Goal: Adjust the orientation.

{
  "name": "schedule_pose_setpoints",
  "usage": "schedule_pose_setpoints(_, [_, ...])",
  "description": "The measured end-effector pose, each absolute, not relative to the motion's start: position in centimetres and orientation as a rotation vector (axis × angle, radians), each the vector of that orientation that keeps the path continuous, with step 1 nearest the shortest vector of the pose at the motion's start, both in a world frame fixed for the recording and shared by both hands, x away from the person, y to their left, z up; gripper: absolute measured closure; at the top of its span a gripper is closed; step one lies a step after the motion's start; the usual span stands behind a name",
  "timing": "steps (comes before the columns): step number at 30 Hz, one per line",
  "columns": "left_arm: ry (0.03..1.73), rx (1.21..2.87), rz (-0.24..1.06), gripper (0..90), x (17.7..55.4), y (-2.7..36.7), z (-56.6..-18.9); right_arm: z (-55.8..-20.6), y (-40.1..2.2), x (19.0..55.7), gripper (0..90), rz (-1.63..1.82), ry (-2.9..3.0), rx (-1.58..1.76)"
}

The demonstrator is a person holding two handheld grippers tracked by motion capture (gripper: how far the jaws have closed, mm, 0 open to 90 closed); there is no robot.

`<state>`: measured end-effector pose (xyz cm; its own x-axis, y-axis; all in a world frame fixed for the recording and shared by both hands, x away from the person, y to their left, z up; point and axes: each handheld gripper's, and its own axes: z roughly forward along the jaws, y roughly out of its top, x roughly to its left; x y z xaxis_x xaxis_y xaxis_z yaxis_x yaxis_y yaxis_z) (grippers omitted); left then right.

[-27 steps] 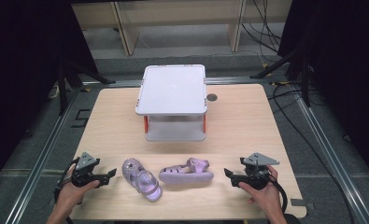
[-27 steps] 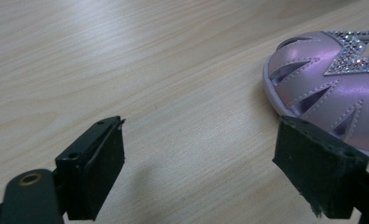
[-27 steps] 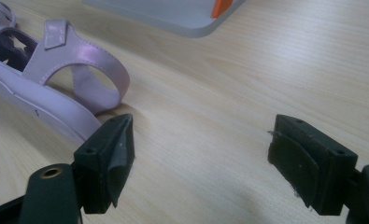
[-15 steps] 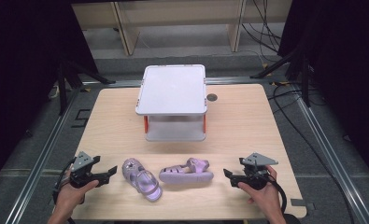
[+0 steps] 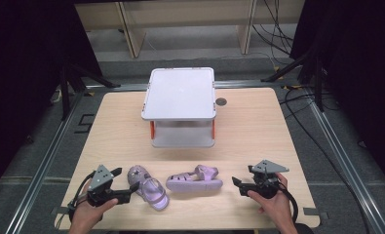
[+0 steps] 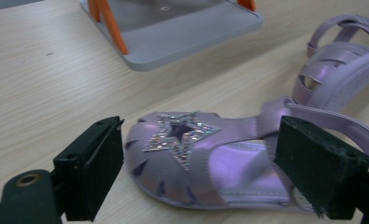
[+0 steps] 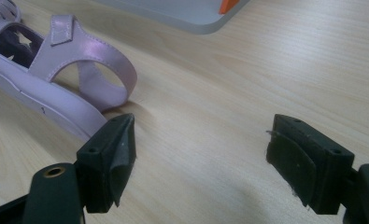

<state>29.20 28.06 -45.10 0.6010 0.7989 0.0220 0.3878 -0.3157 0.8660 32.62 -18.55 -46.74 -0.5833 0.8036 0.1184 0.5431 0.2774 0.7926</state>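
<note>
Two lilac child's sandals lie near the table's front edge. The left sandal has a glittery star on its toe, and its front lies between the jaws of my left gripper. Those jaws stand wide on either side and the pads do not press on it. The right sandal rests on its sole with the heel strap toward my right gripper. That gripper is open over bare wood just beside the heel, with nothing between its fingers.
A white two-level rack with orange posts stands mid-table behind the sandals. A small dark round hole sits to its right. Metal frame rails and cables run past the table's edges.
My left gripper has slid a little to the right, so the star sandal's front now sits between its jaws. The right gripper and both sandals have stayed put.
</note>
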Motion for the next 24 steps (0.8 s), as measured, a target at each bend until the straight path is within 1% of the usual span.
schedule_pose_setpoints(2, [0.943, 1.953, 0.602, 15.7, 28.8, 27.2, -45.2, -46.7, -18.5, 32.6, 23.9, 1.204, 2.249, 1.225])
schedule_pose_setpoints(5, [0.948, 1.932, 0.603, 15.0, 28.9, 27.1, -45.1, -46.7, -18.5, 32.7, 23.9, 1.214, 2.256, 1.208])
schedule_pose_setpoints(6, [0.944, 1.947, 0.613, 14.9, 28.9, 27.3, -45.0, -46.8, -18.5, 32.7, 23.9, 1.219, 2.257, 1.211])
schedule_pose_setpoints(7, [0.948, 1.914, 0.599, 15.0, 28.7, 27.1, -45.0, -46.7, -18.5, 32.7, 24.0, 1.209, 2.257, 1.195])
schedule_pose_setpoints(11, [0.933, 1.911, 0.587, 14.9, 28.2, 26.2, -44.7, -46.8, -18.4, 32.7, 24.3, 1.21, 2.257, 1.197])
schedule_pose_setpoints(12, [0.899, 1.935, 0.593, 14.9, 28.3, 26.1, -44.8, -46.8, -18.4, 32.7, 24.3, 1.21, 2.257, 1.197])
schedule_pose_setpoints(18, [0.907, 1.97, 0.59, 15.0, 28.4, 25.6, -45.4, -46.8, -18.3, 32.7, 24.3, 1.213, 2.271, 1.202])
schedule_pose_setpoints(20, [0.898, 2.012, 0.613, 15.2, 28.5, 25.7, -45.5, -46.8, -18.3, 32.7, 24.3, 1.213, 2.271, 1.198])
schedule_pose_setpoints(24, [0.894, 2.024, 0.606, 14.9, 28.6, 25.8, -45.6, -46.8, -18.3, 32.7, 24.3, 1.214, 2.273, 1.196])
